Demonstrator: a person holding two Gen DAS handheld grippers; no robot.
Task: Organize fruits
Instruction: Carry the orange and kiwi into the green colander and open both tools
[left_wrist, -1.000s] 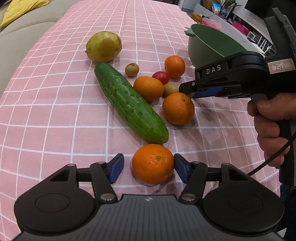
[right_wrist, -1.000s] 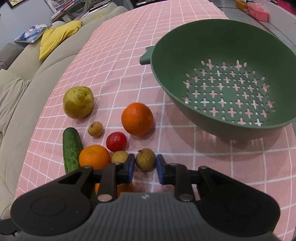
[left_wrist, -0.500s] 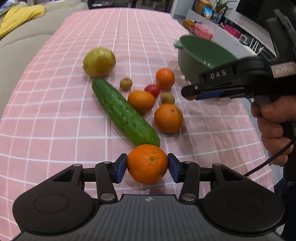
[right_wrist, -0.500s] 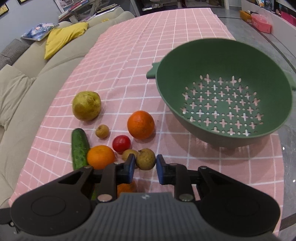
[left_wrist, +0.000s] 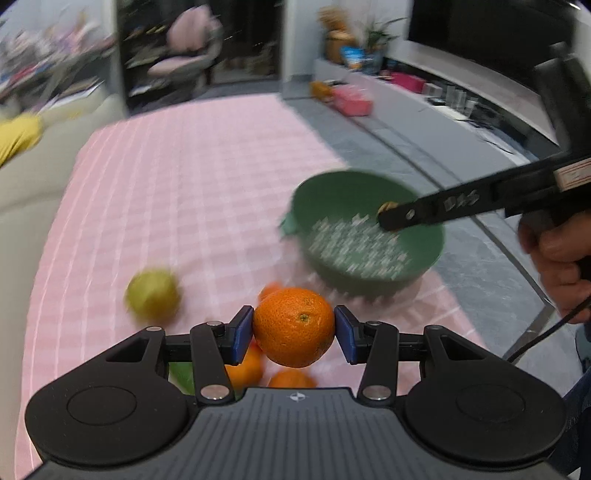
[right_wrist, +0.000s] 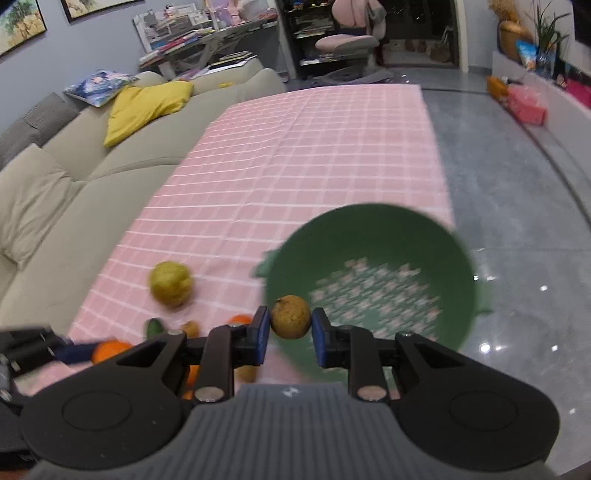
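My left gripper (left_wrist: 294, 329) is shut on an orange (left_wrist: 294, 326) and holds it in the air above the other fruit. My right gripper (right_wrist: 290, 323) is shut on a small brown fruit (right_wrist: 291, 321) and holds it over the near rim of the green colander (right_wrist: 373, 236). In the left wrist view the right gripper (left_wrist: 389, 218) reaches over the colander (left_wrist: 321, 192). A yellow-green pear (left_wrist: 153, 299) (right_wrist: 171, 283), more oranges (left_wrist: 245, 369) and a cucumber end (right_wrist: 154, 328) lie on the pink checked cloth (left_wrist: 177, 192).
A beige sofa (right_wrist: 66, 184) with a yellow cushion (right_wrist: 147, 107) runs along the table's left side. The table's right edge drops to a grey tiled floor (right_wrist: 517, 184). The person's right hand (left_wrist: 557, 266) holds the right gripper's handle.
Both grippers have lifted their fruit off the cloth. The right one has moved with the brown fruit over the colander. The left one has risen with the orange.
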